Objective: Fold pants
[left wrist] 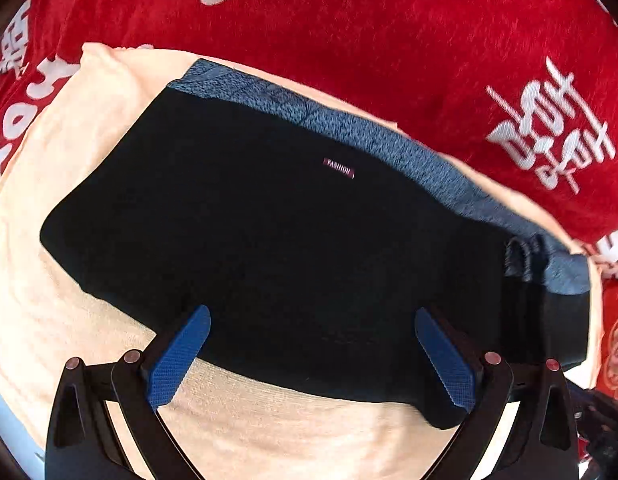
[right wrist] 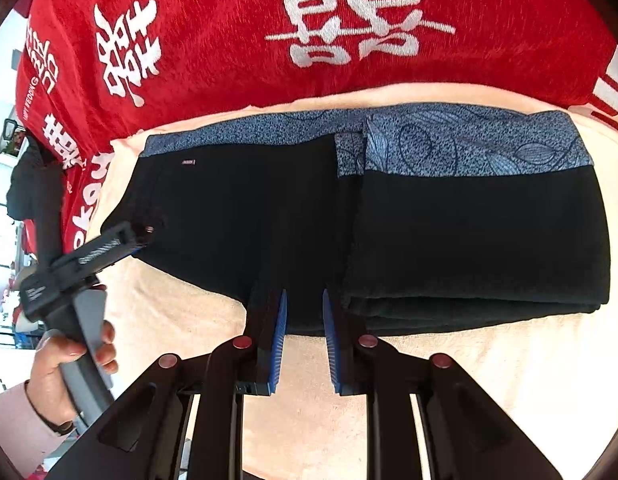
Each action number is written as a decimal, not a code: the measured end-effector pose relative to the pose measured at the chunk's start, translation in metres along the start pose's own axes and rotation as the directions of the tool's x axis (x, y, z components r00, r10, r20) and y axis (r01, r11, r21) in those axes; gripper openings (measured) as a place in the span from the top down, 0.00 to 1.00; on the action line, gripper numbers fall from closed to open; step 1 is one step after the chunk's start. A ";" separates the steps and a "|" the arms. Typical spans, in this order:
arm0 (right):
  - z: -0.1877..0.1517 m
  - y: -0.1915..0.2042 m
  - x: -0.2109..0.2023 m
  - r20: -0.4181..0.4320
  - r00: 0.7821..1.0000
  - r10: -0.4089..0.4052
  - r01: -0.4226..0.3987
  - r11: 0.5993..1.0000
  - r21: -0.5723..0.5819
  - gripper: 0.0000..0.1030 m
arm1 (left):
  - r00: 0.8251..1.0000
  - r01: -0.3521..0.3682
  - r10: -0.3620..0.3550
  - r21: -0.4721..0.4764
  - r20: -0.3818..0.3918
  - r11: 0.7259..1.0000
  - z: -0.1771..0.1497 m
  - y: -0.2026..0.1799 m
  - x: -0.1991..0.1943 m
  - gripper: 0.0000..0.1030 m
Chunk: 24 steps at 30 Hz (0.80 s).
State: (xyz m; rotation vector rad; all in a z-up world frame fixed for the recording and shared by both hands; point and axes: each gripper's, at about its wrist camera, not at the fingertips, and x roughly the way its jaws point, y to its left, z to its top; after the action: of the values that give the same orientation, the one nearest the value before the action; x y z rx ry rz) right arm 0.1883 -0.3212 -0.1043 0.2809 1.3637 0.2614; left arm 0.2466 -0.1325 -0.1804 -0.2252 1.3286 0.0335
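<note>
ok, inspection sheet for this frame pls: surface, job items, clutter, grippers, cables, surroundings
Surface: cream towel spread over a red cloth with white characters.
Job's things: black pants with a blue patterned waistband, lying flat on the towel, part folded, the right portion stacked in layers; small label on the left portion.
Clutter: nothing seen.
Grippers: left gripper open, fingers over the pants' near edge; right gripper open with a narrow gap, tips at the pants' near edge. No cloth visibly pinched.
Cables: nothing seen.
Surroundings: person's hand on the left gripper's handle; bright, indistinct room at far left.
</note>
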 end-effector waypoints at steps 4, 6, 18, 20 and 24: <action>0.000 0.000 0.004 -0.015 1.000 -0.003 0.003 1.000 0.001 0.80 | 0.999 -0.030 0.030 0.026 -0.010 0.999 -0.003 -0.012 0.018 0.00; 0.000 -0.001 0.005 -0.021 1.000 -0.003 0.003 1.000 0.003 0.80 | 0.999 -0.040 0.041 0.024 -0.028 0.999 -0.003 -0.015 0.029 0.00; 0.002 0.000 0.007 -0.023 1.000 0.004 -0.004 1.000 -0.003 0.80 | 0.954 -0.269 0.289 0.200 -0.077 0.942 -0.024 -0.056 0.080 0.00; 0.001 0.000 0.007 -0.023 1.000 0.005 -0.005 1.000 -0.005 0.80 | 0.954 -0.270 0.290 0.203 -0.078 0.941 -0.028 -0.053 0.083 0.00; 0.001 -0.003 0.008 -0.025 1.000 0.008 -0.008 1.000 0.000 0.80 | 0.953 -0.273 0.294 0.208 -0.076 0.939 -0.035 -0.044 0.085 0.00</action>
State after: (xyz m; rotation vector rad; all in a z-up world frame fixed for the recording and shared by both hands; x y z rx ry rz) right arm 0.1911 -0.3216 -0.1125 0.2834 1.3878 0.2722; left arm 0.2401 -0.1911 -0.2634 0.1355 1.4524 0.1363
